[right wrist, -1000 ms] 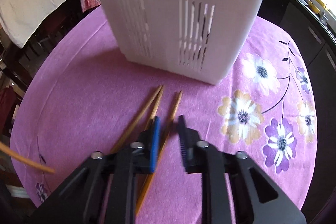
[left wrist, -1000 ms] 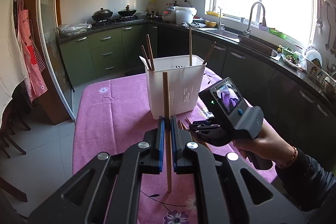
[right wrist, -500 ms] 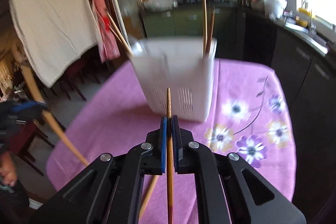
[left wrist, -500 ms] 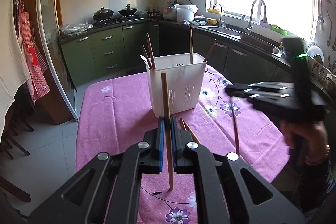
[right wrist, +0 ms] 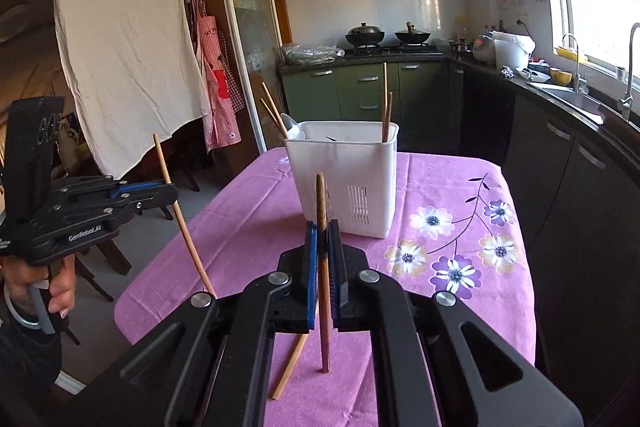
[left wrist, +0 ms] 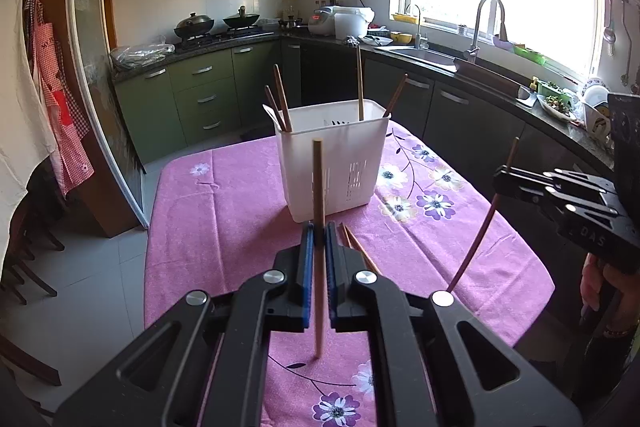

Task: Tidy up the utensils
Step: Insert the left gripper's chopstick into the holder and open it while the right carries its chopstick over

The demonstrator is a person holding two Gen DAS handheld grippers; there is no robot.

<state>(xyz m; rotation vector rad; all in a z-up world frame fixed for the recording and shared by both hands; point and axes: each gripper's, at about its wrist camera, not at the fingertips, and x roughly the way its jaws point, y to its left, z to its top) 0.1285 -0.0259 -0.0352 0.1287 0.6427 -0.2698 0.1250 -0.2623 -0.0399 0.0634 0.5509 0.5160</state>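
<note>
Each hand's fingers clamp one thin wooden chopstick upright, ready to drop into the tall white slotted plastic holder (left wrist: 334, 163): left gripper (left wrist: 318, 243) grips a pale chopstick (left wrist: 318, 195), right gripper (right wrist: 323, 247) a darker chopstick (right wrist: 322, 211). Loose chopsticks (left wrist: 354, 247) lie on the pink floral-clothed bench (left wrist: 224, 211). Several upright sticks already crowd the holder.

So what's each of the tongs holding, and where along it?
Left tongs pinch a light chopstick near mid-length. Right tongs pinch a darker chopstick near the middle.
</note>
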